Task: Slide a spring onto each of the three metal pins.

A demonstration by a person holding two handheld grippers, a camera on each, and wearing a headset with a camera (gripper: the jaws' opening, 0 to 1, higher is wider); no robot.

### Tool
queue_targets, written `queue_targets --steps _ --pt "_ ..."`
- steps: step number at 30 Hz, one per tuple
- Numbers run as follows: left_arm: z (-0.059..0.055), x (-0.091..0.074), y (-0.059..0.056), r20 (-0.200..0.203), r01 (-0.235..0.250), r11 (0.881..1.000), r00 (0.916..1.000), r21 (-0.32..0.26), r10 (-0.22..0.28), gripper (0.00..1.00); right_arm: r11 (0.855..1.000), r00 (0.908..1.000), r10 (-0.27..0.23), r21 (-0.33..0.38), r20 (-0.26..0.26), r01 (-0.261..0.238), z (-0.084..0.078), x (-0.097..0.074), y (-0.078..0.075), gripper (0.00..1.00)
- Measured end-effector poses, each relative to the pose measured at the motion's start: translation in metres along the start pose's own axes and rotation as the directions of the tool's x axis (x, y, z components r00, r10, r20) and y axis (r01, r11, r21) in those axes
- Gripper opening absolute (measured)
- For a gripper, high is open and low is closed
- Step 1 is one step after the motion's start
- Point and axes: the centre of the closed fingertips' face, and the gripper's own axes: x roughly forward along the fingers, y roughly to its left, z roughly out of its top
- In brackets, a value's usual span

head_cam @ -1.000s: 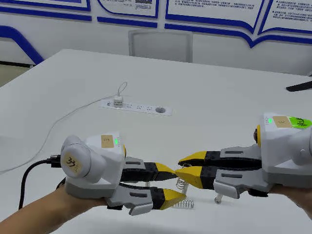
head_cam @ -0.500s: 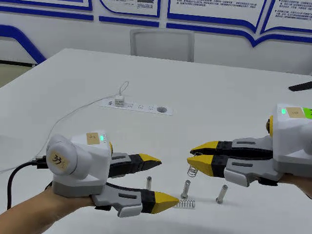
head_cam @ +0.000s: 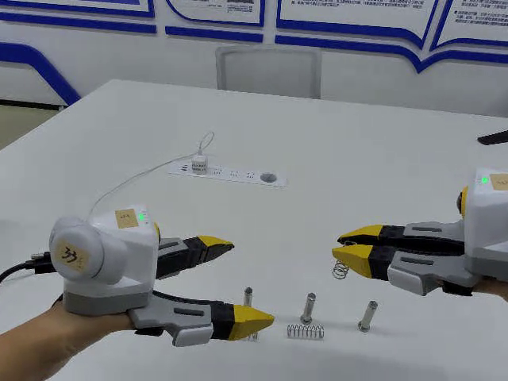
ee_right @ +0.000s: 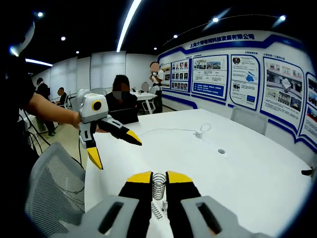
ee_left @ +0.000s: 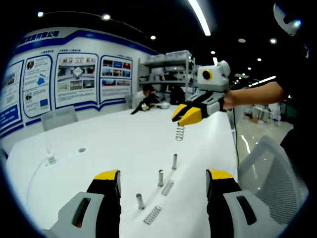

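Observation:
Three short metal pins stand upright in a row near the table's front: left pin (head_cam: 248, 296), middle pin (head_cam: 309, 305), right pin (head_cam: 367, 314). One loose spring (head_cam: 305, 331) lies in front of the middle pin, and another spring (ee_left: 152, 214) lies by the nearest pin. My right gripper (head_cam: 340, 245) hovers above and right of the pins, shut on a spring (head_cam: 340, 270) that hangs from its tips. That held spring (ee_right: 158, 185) sits clamped between the yellow jaws. My left gripper (head_cam: 238, 282) stands wide open left of the pins, holding nothing.
A white power strip (head_cam: 230, 173) with a plugged charger and white cable lies mid-table. A grey chair (head_cam: 268, 70) stands at the far edge. A black cable (head_cam: 20, 268) trails from my left gripper. A dark object (head_cam: 494, 137) lies at the right edge.
The two grippers, nearly tip to tip a second ago, have drawn apart: left gripper leftward and down, right gripper rightward with the spring still in it.

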Motion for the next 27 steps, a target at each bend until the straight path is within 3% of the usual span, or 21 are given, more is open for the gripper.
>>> queue_targets --steps 5,13,19,27 --pt "0.002 -0.002 0.006 -0.005 -0.023 1.0 0.9997 -0.005 0.023 0.75 0.998 0.9983 -0.057 0.014 -0.011 0.057 -0.011 -0.006 -0.018 0.1" --pt "0.001 -0.003 0.003 -0.025 -0.025 1.0 0.9994 -0.003 0.024 0.76 0.992 0.9913 -0.121 0.039 -0.05 0.124 -0.037 -0.012 -0.033 0.1" --pt "-0.001 -0.006 0.003 -0.023 -0.055 0.998 0.9982 -0.018 0.055 0.76 0.986 0.9861 -0.146 0.072 -0.08 0.152 -0.056 -0.012 -0.043 0.1" --pt "-0.005 -0.006 0.001 -0.045 -0.066 0.998 0.9969 -0.022 0.065 0.77 0.983 0.9823 -0.161 0.078 -0.096 0.169 -0.066 -0.011 -0.049 0.1"
